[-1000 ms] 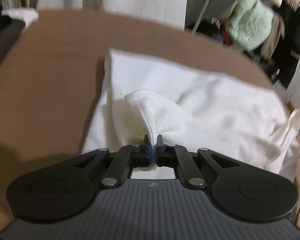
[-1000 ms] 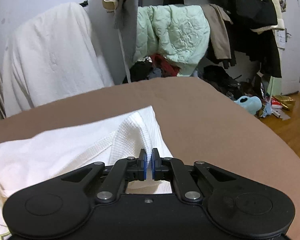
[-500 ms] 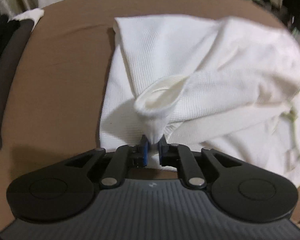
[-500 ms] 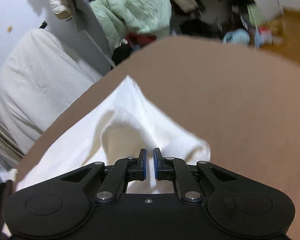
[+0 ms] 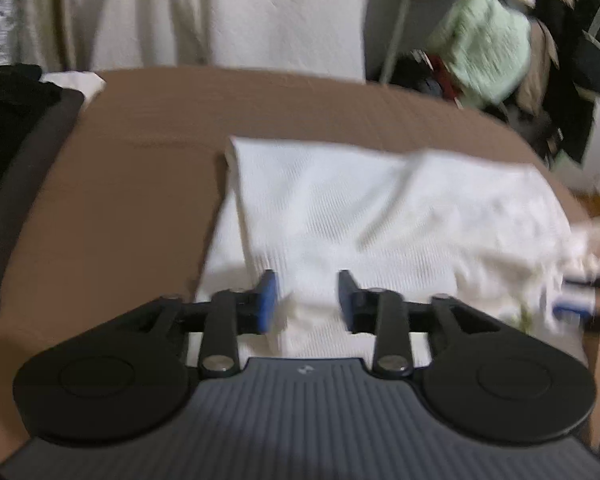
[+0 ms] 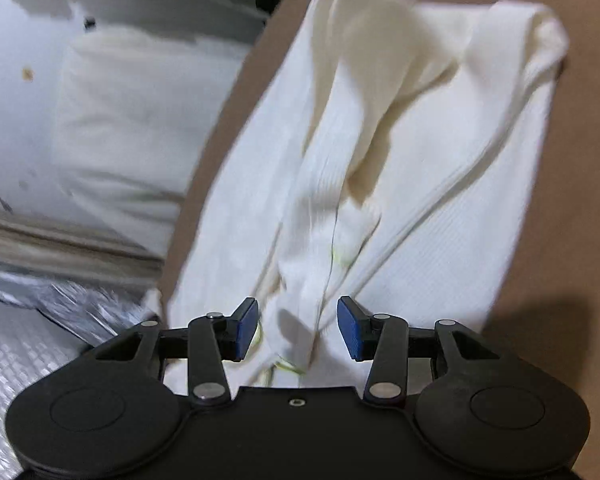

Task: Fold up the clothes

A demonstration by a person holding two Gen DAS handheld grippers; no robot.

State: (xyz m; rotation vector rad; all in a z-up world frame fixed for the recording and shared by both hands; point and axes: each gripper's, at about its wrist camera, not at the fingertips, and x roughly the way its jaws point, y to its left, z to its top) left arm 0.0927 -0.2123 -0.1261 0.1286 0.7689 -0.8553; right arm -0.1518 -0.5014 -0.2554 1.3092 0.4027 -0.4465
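A white waffle-knit garment (image 5: 360, 216) lies folded over on the brown table (image 5: 132, 184). My left gripper (image 5: 307, 300) hovers over the garment's near edge, its jaws opening, blue pads apart and pressing on nothing. In the right wrist view the same garment (image 6: 400, 152) runs away in long rumpled folds. My right gripper (image 6: 297, 328) is above the garment's near end, jaws opening, with a ridge of cloth lying loose below the gap and free of the pads. The other gripper's blue pad (image 5: 572, 304) shows blurred at the far right of the left wrist view.
Dark clothes (image 5: 8, 128) are piled at the table's left edge. A white-draped shape (image 5: 260, 12) stands behind the table. A rack with a green quilted jacket (image 5: 488, 52) and dark coats stands at the back right. A silvery mat (image 6: 28, 344) lies beyond the table's edge.
Both grippers have let go of the white cloth and their jaws have spread. The lifted fold dropped flat onto the garment. The right gripper rolled and sank toward the table.
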